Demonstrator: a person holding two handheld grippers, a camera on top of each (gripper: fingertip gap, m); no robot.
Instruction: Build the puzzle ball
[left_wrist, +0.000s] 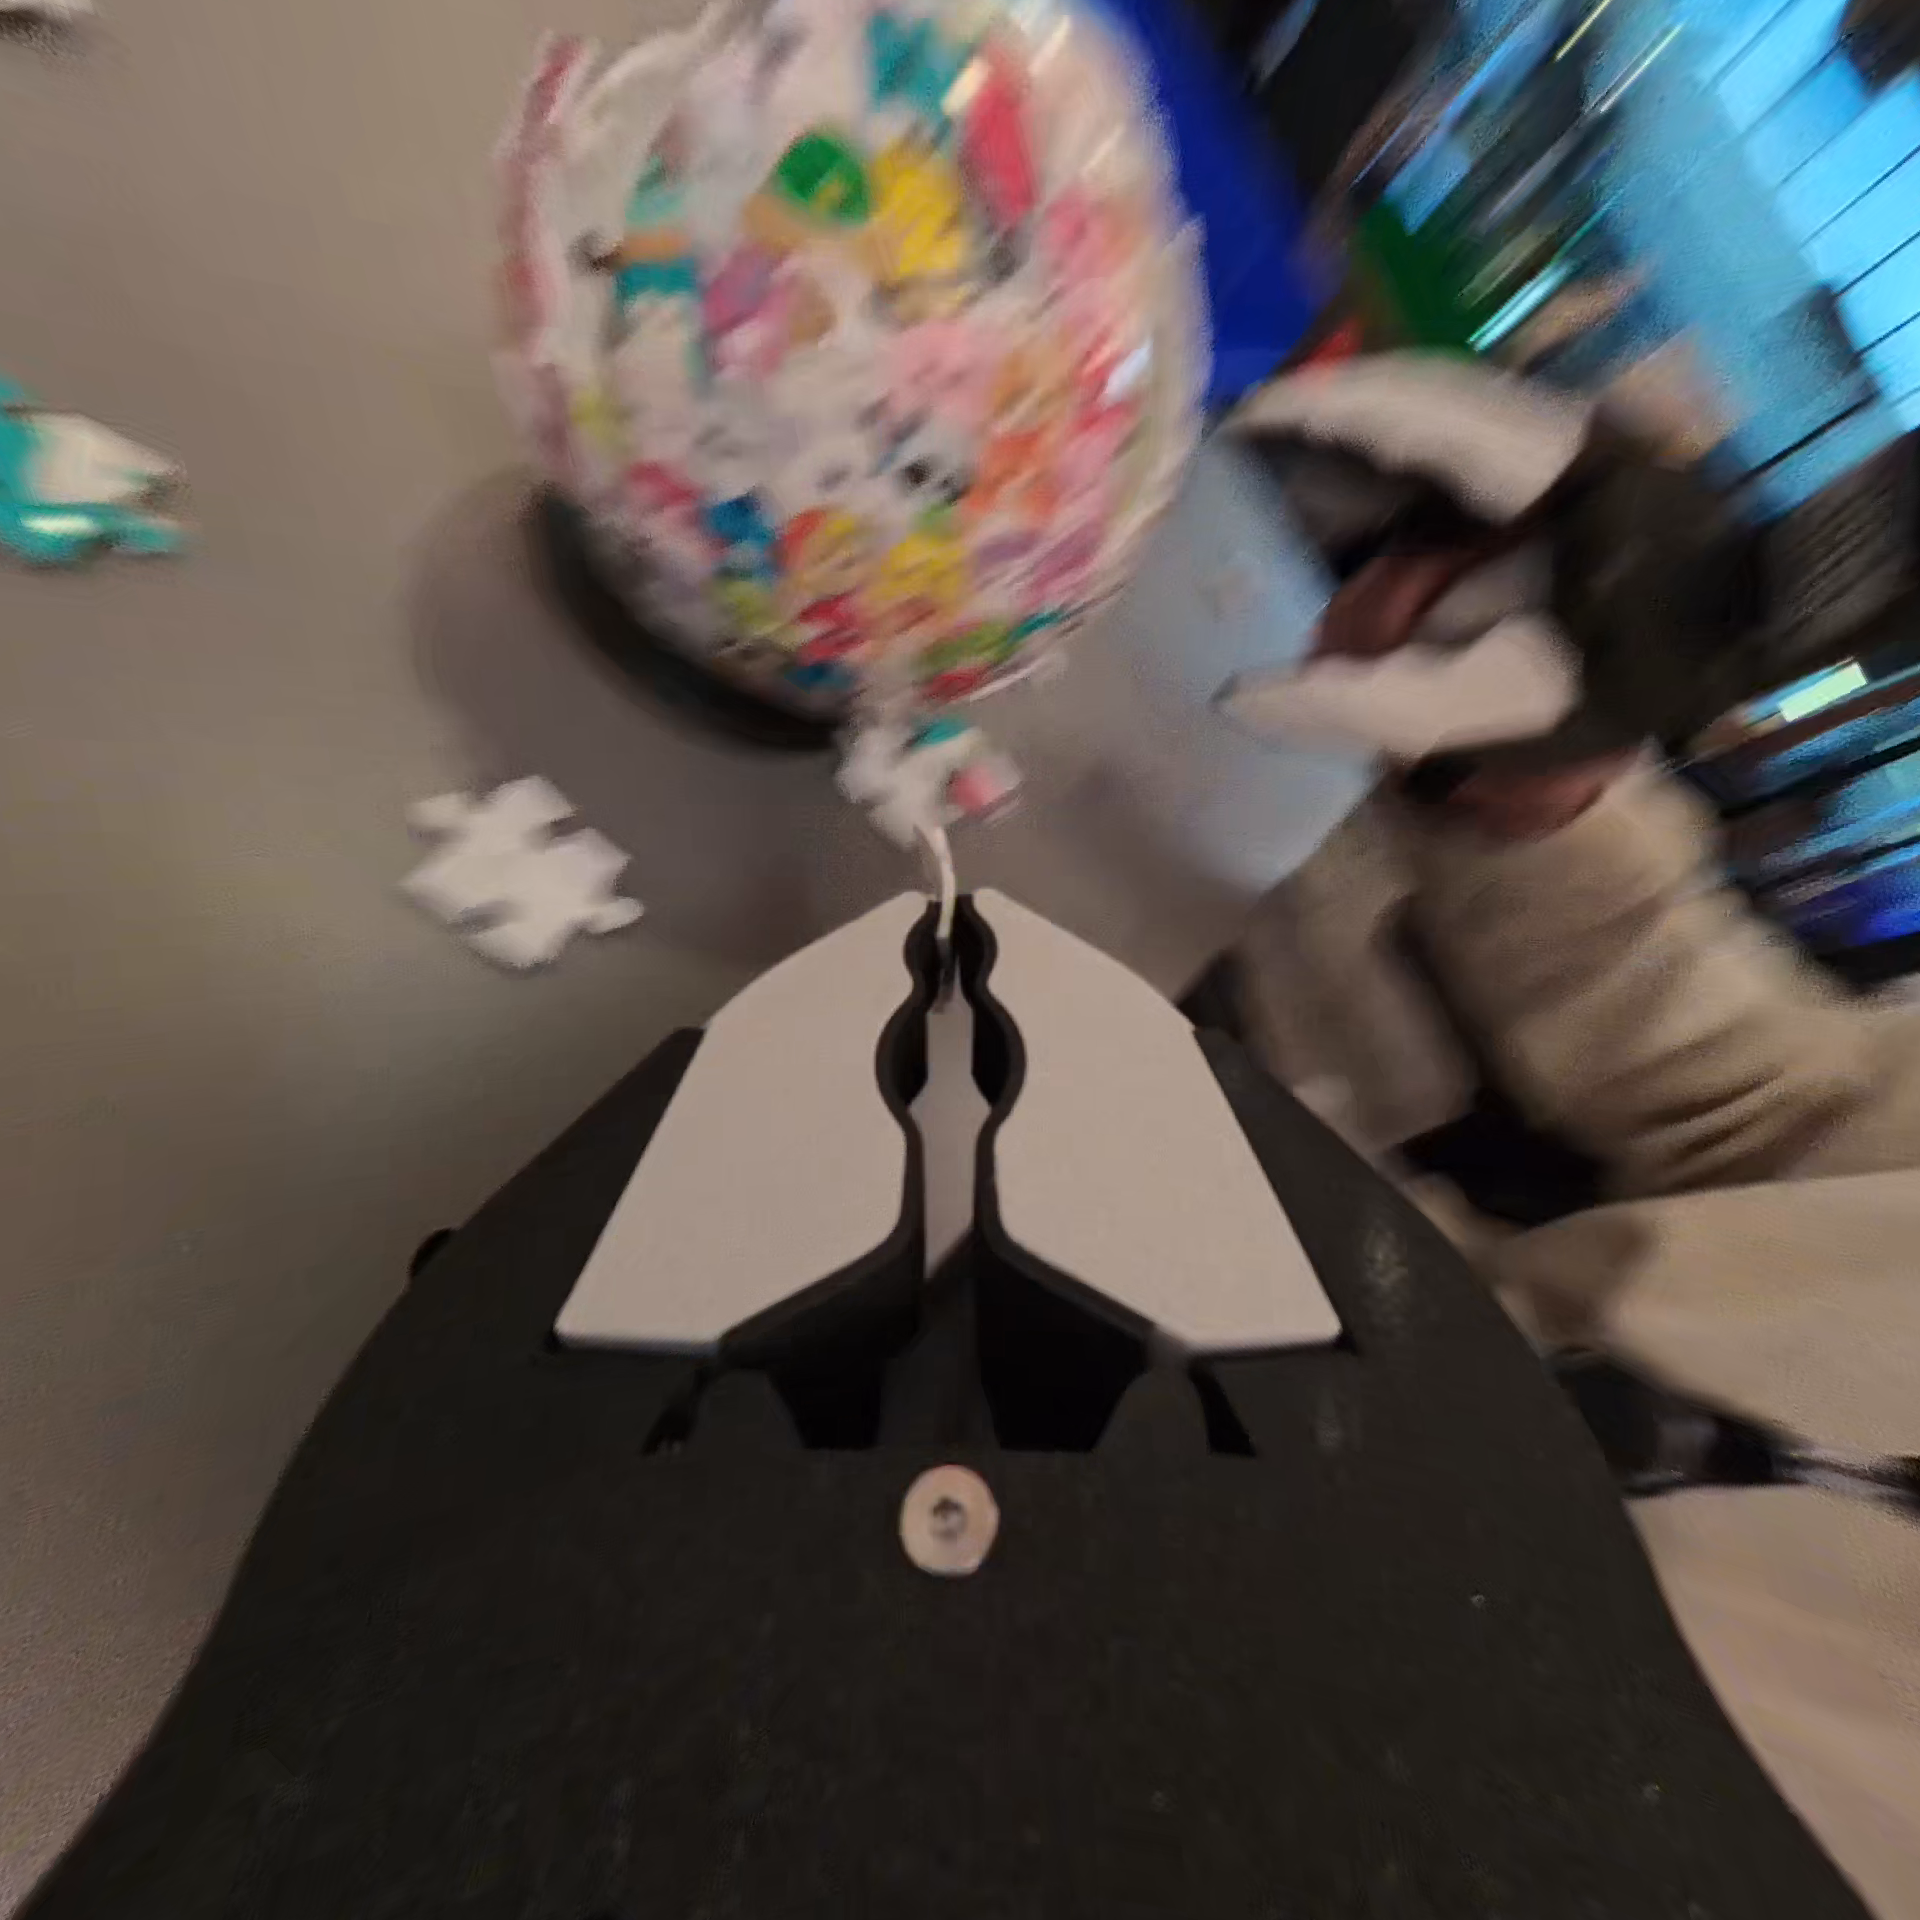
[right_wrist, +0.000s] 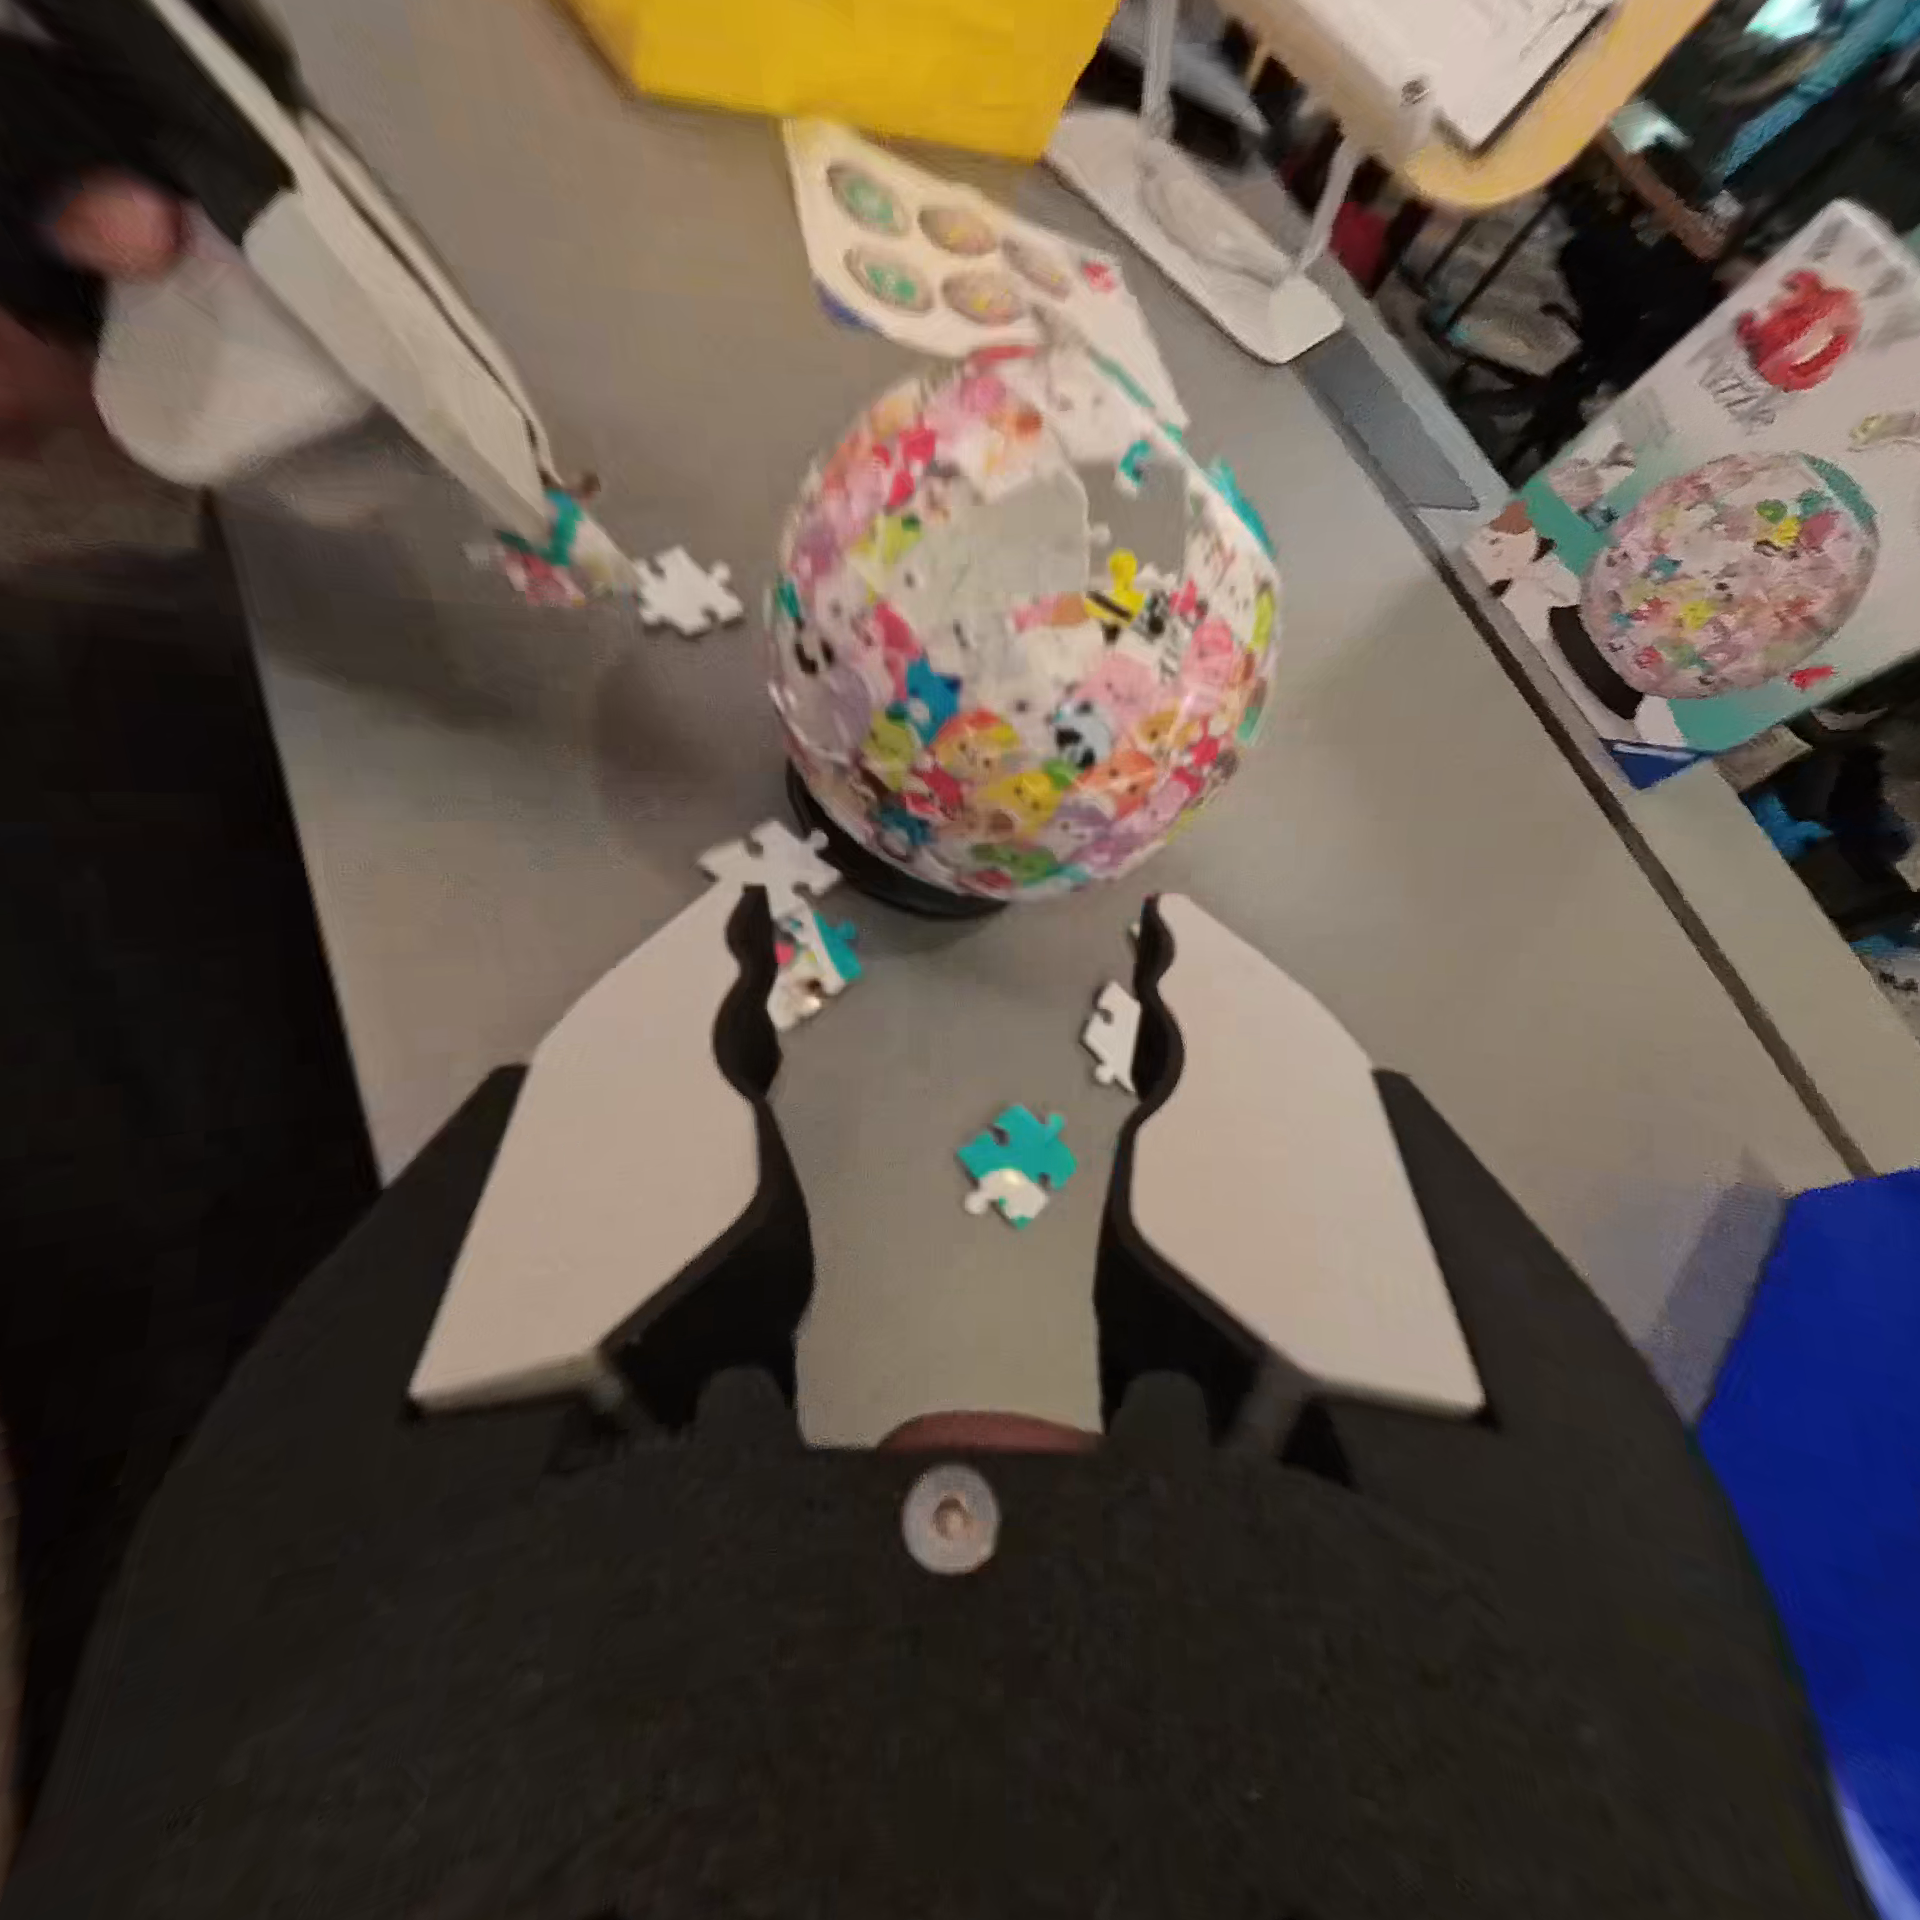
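While pinched, piece (left_wrist: 940, 831) beside ball (left_wrist: 852, 364).

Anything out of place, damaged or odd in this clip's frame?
Nothing damaged. The puzzle ball sits on its black stand with an open gap near the top, unfinished rather than broken. Loose pieces lie scattered on the table; the left gripper holds a piece.

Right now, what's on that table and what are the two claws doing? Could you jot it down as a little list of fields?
Main object: puzzle ball, unfinished, with a hole near its top
Support: black stand under the ball
Surface: grey table
Left claw: shut on a puzzle piece, close to the ball
Right claw: open, empty, pointing at the ball
Loose pieces: teal piece, white piece, a few more near the stand
Behind: yellow box
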